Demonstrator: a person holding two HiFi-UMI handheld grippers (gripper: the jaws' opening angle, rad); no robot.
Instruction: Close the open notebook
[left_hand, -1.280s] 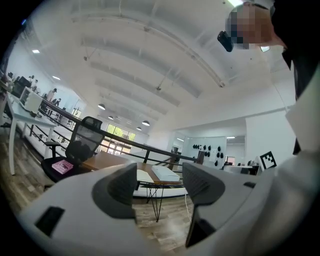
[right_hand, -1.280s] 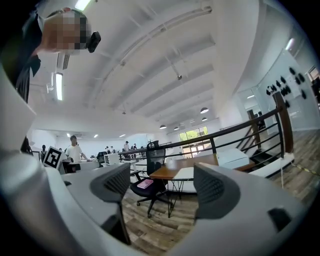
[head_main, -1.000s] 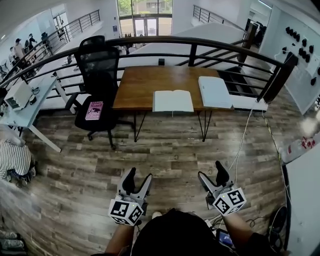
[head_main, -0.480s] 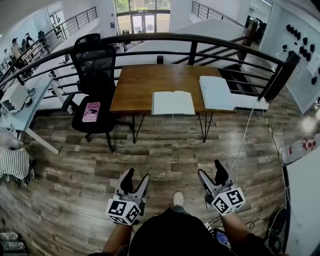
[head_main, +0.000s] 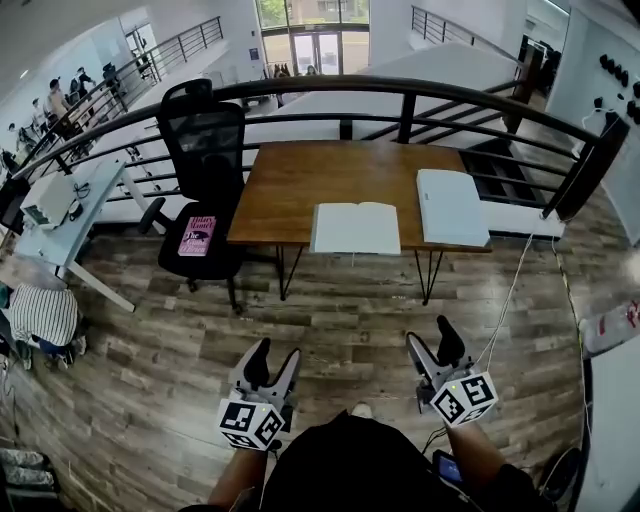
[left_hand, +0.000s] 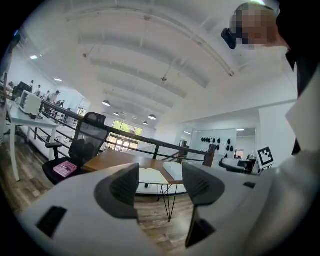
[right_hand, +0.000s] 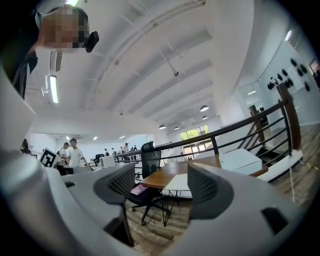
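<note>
The open notebook (head_main: 355, 228) lies flat with white pages up, at the front edge of the wooden table (head_main: 300, 175), well ahead of me across the floor. My left gripper (head_main: 277, 352) is held low over the floor, pointing at the table, open and empty. My right gripper (head_main: 431, 337) is beside it, jaws wide but closing, with nothing between them. In the left gripper view the notebook (left_hand: 150, 175) shows far off between the jaws of the left gripper (left_hand: 160, 182). In the right gripper view the notebook (right_hand: 176, 183) also lies beyond the right gripper (right_hand: 161, 187).
A closed white book (head_main: 452, 207) lies on the table's right end. A black office chair (head_main: 205, 170) with a pink book (head_main: 197, 236) on its seat stands left of the table. A dark railing (head_main: 400, 95) runs behind. A cable (head_main: 505, 300) trails over the floor at right.
I have moved across the floor toward the table, and both grippers came along with me. The table and notebook look slightly nearer. Neither gripper has taken hold of anything.
</note>
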